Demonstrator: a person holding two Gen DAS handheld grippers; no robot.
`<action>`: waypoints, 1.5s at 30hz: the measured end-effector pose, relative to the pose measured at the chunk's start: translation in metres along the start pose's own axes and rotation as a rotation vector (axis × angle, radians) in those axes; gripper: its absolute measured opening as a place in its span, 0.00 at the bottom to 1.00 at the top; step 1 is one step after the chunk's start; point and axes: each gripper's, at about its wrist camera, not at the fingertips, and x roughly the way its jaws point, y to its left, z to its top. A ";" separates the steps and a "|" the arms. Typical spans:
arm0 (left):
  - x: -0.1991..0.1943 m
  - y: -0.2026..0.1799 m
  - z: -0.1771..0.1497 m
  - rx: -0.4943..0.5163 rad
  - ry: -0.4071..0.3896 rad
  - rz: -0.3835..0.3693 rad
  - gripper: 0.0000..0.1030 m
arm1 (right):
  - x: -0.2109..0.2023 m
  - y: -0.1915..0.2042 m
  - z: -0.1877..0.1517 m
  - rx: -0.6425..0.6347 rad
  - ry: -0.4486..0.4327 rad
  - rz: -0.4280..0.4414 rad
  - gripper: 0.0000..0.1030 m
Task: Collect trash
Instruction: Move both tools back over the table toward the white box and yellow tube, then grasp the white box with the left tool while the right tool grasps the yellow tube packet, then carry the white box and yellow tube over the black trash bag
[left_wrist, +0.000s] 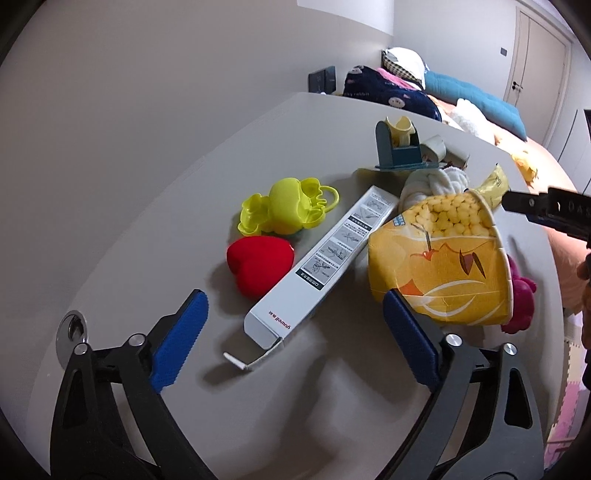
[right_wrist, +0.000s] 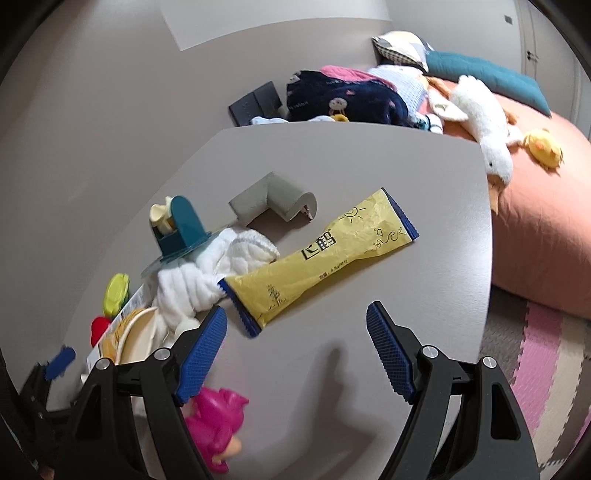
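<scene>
**Trash spread over our grey table, both grippers spread and empty**

Trash lies in a loose cluster on the grey tabletop (left_wrist: 155, 206). In our left wrist view, the long white cardboard box with printed instruction panels (left_wrist: 317, 266) runs diagonally through the centre of the frame, its end flap open toward the lower middle. Just right of it the yellow paper popcorn cup (left_wrist: 443, 266) lies tipped on its side, its lower edge touching the right blue pad. Our left gripper (left_wrist: 291, 328) has its jaws spread wide, with the box's open end lying between the pads but not pinched.

In our right wrist view, the crinkled yellow foil sachet with blue serrated ends (right_wrist: 321, 258) lies diagonally at centre frame, one end resting against the white knotted cloth (right_wrist: 207, 269). Our right gripper (right_wrist: 295, 332) stands spread as well, holding nothing, with the sachet's lower end just above its left pad.

Around the trash sit a red heart-shaped plastic mould (left_wrist: 258, 269), a yellow-green plastic mould (left_wrist: 284, 206), a teal tape dispenser (right_wrist: 181, 229), a grey foam corner guard (right_wrist: 273, 203) and a pink plastic toy (right_wrist: 218, 424) at the lower left of the right view.
</scene>
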 end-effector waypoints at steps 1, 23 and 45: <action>0.003 0.000 0.001 0.006 0.006 0.001 0.85 | 0.003 0.000 0.002 0.012 0.004 0.001 0.76; 0.034 -0.005 0.011 0.036 0.092 -0.099 0.44 | 0.039 -0.006 0.023 0.101 0.000 -0.069 0.55; -0.023 0.017 -0.010 -0.113 -0.031 0.000 0.27 | -0.007 0.003 0.002 0.001 -0.033 0.020 0.19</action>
